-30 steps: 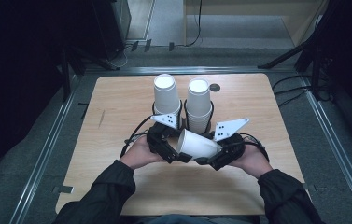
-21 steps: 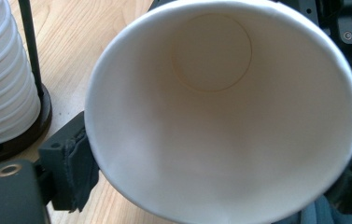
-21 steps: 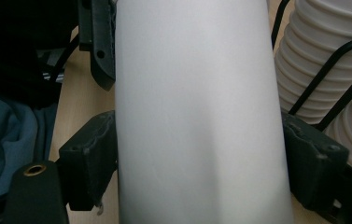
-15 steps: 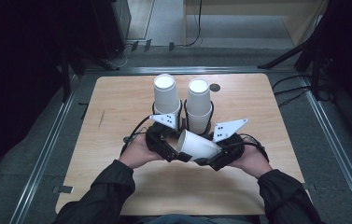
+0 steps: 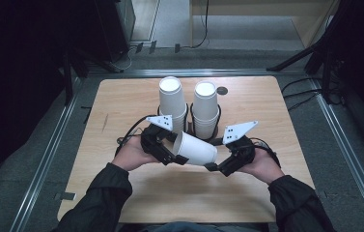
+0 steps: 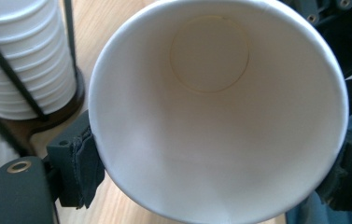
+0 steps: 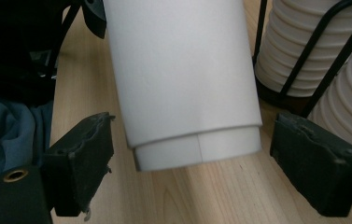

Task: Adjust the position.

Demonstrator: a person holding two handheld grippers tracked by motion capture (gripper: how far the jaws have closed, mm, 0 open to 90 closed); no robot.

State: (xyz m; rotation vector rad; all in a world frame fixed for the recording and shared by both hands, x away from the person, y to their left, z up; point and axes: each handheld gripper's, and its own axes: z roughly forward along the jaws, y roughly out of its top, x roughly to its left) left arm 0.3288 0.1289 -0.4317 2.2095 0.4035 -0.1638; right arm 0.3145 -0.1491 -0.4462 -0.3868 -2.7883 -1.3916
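A: Cup point(image 5: 196, 149) was lying sideways above the wooden table point(image 5: 121, 111), between the two grippers, near the middle front. White paper, mouth pointing at the left gripper point(image 5: 170, 153), base end toward the right gripper point(image 5: 217, 166)

B: left claw state?

A: clamped on it. Left gripper view looked straight into the mouth of the cup point(image 6: 218, 112); one black pad point(image 6: 78, 165) pressed the rim on one side, the other pad at the far edge of the rim

B: and right?

A: wide, not holding. Right gripper view had both pads point(image 7: 87, 161) standing off either side of the cup's base point(image 7: 187, 84), wood showing in the gaps. Looked like a second cup nested inside, its bottom edge poking out past the outer one

B: anything else on the table?

A: two tall stacks of white cups just behind the grippers, each in a black wire holder: left stack point(image 5: 172, 101), right stack point(image 5: 205, 106). Small dark round spot point(image 5: 222, 90) on the table beside the right stack

B: hands?

A: person's left hand point(image 5: 131, 154) and right hand point(image 5: 264, 166) on the grippers, dark sleeves
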